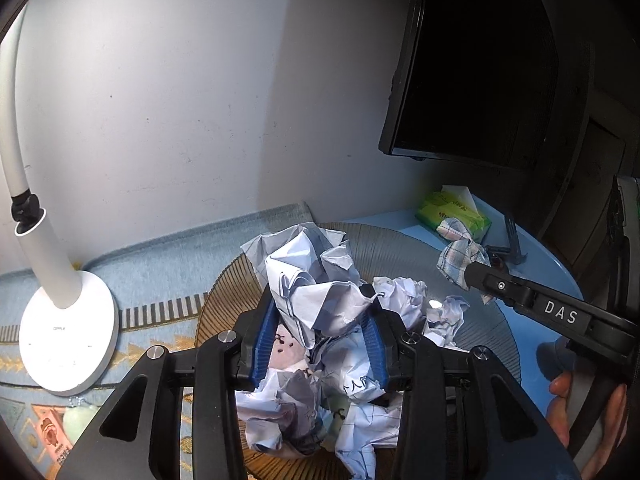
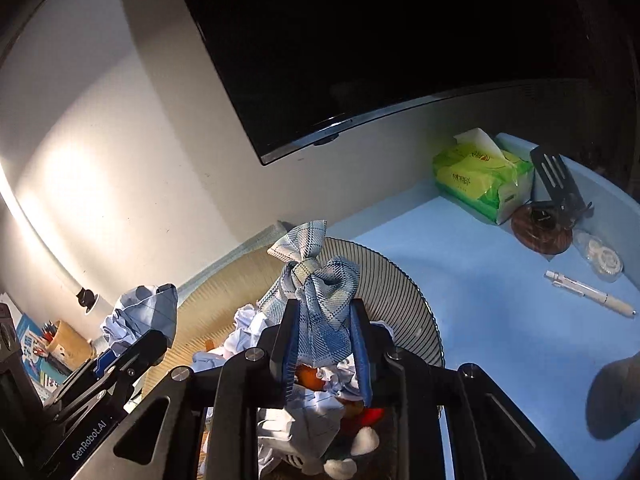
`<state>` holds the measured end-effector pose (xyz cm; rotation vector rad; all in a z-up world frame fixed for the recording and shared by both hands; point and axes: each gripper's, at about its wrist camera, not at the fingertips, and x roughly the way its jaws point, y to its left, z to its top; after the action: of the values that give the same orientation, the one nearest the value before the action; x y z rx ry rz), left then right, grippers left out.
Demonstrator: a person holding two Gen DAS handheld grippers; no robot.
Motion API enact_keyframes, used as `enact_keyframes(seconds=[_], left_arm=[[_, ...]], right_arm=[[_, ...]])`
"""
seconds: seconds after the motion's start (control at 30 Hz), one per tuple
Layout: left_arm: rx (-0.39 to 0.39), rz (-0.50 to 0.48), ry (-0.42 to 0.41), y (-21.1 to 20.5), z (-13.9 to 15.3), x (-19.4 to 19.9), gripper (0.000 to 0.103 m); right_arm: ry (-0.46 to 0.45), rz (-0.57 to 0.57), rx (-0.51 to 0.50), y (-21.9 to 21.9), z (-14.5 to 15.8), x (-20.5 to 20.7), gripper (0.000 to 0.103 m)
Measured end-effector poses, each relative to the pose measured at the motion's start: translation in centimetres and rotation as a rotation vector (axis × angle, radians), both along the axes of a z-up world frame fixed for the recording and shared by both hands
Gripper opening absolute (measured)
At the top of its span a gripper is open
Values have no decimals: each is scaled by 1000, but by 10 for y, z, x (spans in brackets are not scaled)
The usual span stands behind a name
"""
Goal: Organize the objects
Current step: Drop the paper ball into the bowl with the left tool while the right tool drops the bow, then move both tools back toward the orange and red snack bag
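My left gripper (image 1: 318,293) is shut on a crumpled sheet of lined white paper (image 1: 320,304), which bulges up between its blue pads. It hovers over a round woven mat (image 1: 400,246) that carries a pile of more crumpled paper balls (image 1: 402,294). My right gripper (image 2: 325,305) is shut on a knotted blue plaid cloth (image 2: 320,286), held above the same mat (image 2: 394,280). Orange, red and white bits show among the papers under it. In the left wrist view the right gripper (image 1: 476,272) reaches in from the right with the cloth (image 1: 460,256). The left gripper (image 2: 156,338) with its paper appears at the left of the right wrist view.
A white desk lamp (image 1: 68,340) stands at the left on a patterned runner. A dark monitor (image 2: 380,40) hangs over the back of the blue table (image 2: 500,320). A green tissue pack (image 2: 480,178), a black spatula (image 2: 554,176), a brown tape roll (image 2: 540,230) and a pen (image 2: 588,294) lie at the right.
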<state>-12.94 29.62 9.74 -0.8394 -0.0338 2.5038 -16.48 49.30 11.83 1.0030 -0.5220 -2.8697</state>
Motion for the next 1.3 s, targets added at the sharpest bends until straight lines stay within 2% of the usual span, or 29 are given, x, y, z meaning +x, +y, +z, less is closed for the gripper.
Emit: enact_keyframes(seconds=[0.07,0.13,0.17,0.2,0.27,0.33,0.43,0.63,0.77,0.83,0.97,1.03,1.17,1.3], left_arm=[[2,0,0,1,-5,-3,43],[-2,12,1,0,-9,-5,50],[-8,28,5,-1,-11,-5,61],[-17,50,19,-3,-11,-4,71],[-19,50,43,-3,-11,-3,73],[-8,25,26,-4,-10,-5,73],[2,27,33,-6,-9,-3,86],[27,24,48,-11,1,3,87],[37,23,58,-16,12,9,87],[45,34,75,-25,20,17,87],[54,129,136,-70,41,36,87],[58,174,152,-99,51,44,87],[95,248,158,-161,64,65,87],[96,344,151,-213,63,88,87]], right_arm=[[5,-14,-7,4,-4,-5,24],[13,-28,-22,9,-8,-9,34],[16,-28,-33,10,-11,-9,46],[20,-30,-44,12,-13,-9,51],[47,-39,-73,17,-16,-5,51],[53,-36,-76,19,-17,-5,51],[55,-46,-35,15,-21,-5,51],[90,-28,-16,10,-21,2,51],[70,25,-120,15,-29,2,51],[72,18,-105,15,-30,3,51],[85,43,-140,13,-25,11,51],[99,43,-113,8,-21,19,51],[151,65,-79,-6,-7,44,51],[160,132,-70,-30,2,67,51]])
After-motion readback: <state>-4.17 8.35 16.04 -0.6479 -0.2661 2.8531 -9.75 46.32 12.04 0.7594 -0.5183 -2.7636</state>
